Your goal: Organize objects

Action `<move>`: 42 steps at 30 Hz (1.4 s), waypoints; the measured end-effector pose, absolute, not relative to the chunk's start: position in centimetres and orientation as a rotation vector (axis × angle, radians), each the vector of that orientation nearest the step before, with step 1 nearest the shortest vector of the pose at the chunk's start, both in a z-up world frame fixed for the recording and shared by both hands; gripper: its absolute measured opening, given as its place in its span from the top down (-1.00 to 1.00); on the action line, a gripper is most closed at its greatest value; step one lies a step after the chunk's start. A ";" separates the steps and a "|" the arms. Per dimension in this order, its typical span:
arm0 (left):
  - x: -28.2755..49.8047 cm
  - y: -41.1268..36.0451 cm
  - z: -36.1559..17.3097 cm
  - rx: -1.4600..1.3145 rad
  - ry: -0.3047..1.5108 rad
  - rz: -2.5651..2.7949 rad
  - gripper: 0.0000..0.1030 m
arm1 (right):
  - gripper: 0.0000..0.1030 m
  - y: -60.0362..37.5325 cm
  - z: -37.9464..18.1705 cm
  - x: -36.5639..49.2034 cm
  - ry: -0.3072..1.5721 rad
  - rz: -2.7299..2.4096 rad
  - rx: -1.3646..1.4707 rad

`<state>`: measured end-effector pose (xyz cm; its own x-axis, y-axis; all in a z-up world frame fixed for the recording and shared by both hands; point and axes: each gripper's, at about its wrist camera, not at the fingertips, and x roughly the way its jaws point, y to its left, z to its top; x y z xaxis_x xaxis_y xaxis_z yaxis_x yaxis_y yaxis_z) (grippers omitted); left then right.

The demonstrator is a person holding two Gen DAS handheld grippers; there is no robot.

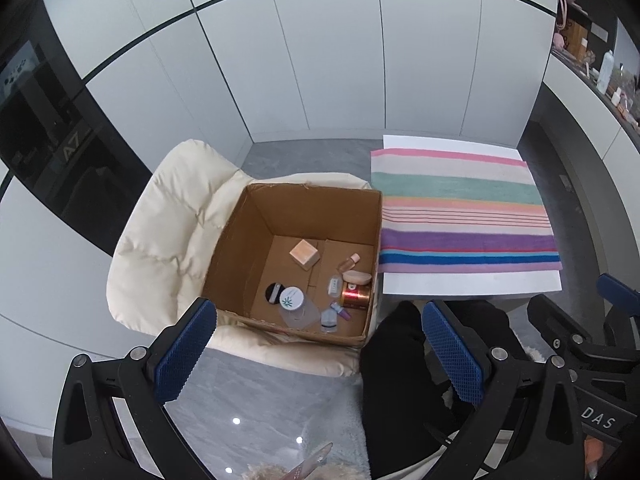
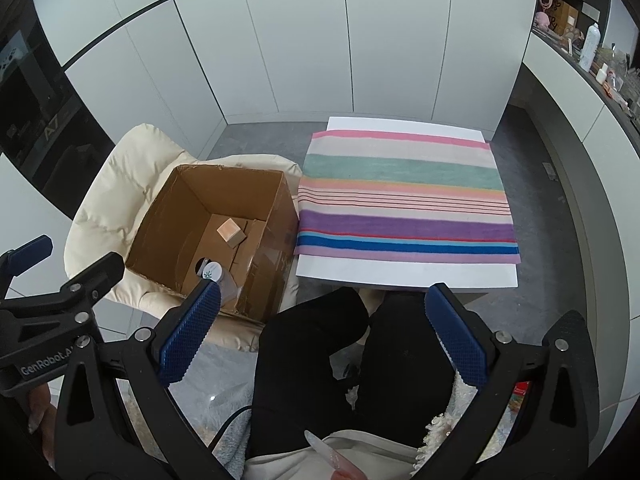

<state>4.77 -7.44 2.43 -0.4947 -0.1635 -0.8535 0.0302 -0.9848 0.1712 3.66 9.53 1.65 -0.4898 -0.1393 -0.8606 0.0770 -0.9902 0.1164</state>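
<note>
An open cardboard box point(image 1: 256, 240) point(image 2: 168, 208) rests on a cream padded chair. Inside lie several small items: a peach cube box point(image 1: 305, 254) point(image 2: 230, 231), a white round jar with a green leaf point(image 1: 291, 298) point(image 2: 211, 271), a copper can point(image 1: 356, 295), a small pink-capped bottle point(image 1: 349, 262), a beige puff point(image 1: 357, 277) and small clear bottles point(image 1: 329, 318). My left gripper point(image 1: 320, 356) hovers open above the box's near edge, holding nothing. My right gripper point(image 2: 322, 334) is open and empty over the person's lap, right of the box.
A striped cloth point(image 1: 460, 208) point(image 2: 404, 196) covers a white table point(image 1: 472, 282) point(image 2: 400, 272) right of the box. The cream chair point(image 1: 160, 232) stands on grey floor. The person's black-clad legs point(image 2: 332, 360) sit under the table's near edge. White cabinet panels stand behind.
</note>
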 end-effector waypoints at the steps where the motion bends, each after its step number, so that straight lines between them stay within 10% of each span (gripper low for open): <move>1: 4.8 -7.4 2.3 1.512 -0.208 -2.613 -1.00 | -1.00 9.6 1.5 3.6 -0.095 -2.605 1.519; 42: 4.4 -6.9 1.5 1.589 -0.182 -2.609 -1.00 | -1.00 10.1 0.7 3.4 -0.153 -2.603 1.531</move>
